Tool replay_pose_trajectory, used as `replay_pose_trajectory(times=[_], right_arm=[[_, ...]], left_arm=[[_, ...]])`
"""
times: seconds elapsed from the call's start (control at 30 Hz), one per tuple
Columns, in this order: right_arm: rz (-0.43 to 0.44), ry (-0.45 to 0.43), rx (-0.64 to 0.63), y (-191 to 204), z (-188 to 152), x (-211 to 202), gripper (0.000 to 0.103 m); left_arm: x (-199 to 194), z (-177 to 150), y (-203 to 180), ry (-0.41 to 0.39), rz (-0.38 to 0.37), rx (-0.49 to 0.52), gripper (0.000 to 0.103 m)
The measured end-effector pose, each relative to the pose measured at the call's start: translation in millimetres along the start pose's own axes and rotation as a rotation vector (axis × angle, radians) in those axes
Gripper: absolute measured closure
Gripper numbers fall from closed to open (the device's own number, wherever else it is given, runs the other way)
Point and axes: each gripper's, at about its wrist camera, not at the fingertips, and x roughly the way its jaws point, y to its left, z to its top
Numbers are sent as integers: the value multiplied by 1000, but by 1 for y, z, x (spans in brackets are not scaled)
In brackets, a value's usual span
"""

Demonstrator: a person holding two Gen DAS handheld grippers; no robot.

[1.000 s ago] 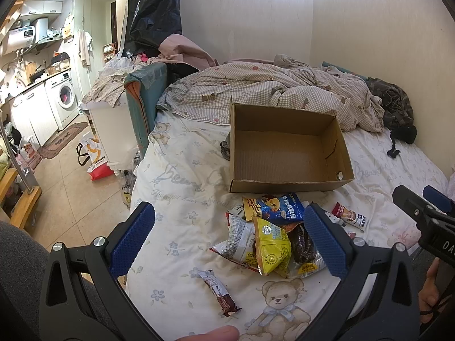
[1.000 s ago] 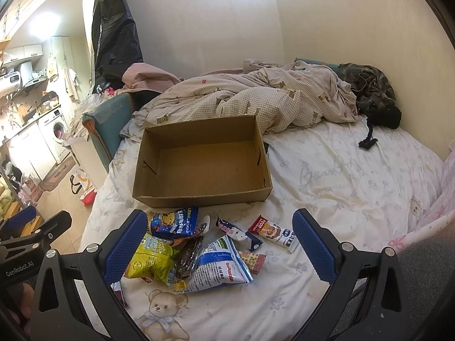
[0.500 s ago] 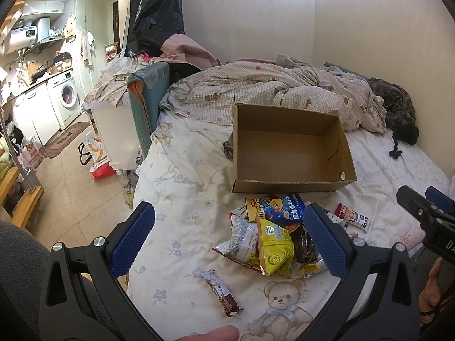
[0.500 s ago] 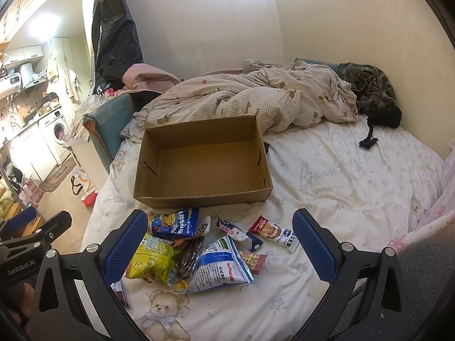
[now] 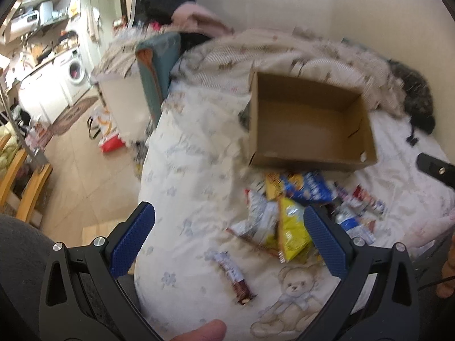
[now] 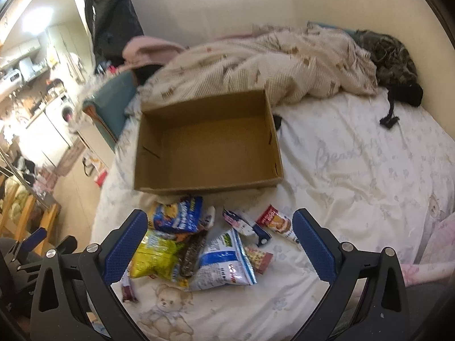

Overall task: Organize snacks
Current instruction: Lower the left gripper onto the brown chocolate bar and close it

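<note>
Snacks (image 6: 196, 244) heaped between wide-open, empty right claw (image 6: 219, 244) fingers, before cardboard box (image 6: 207, 145).

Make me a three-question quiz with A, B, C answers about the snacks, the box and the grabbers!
1. Where do the snacks lie?
A in the box
B on the bed sheet in front of the box
C on the floor

2. What colour are the gripper pads?
A blue
B red
C green

3. The cardboard box is:
A full
B shut
C open and empty

Answers:
1 B, the snack pile lies on the bed sheet before the cardboard box.
2 A, the right gripper and left gripper have blue pads.
3 C, its bare floor shows.
</note>
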Motion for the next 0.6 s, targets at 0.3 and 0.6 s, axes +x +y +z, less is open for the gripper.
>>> replay_pose_trajectory(times=[0.3,0.6], right_arm=[[32,153,172,-29,-17,41,0],[-46,205,188,-41,-21,54,0]], left_arm=[[68,-27,11,312,64,-37,4],[125,-67,-5,580,-15,-111,54]])
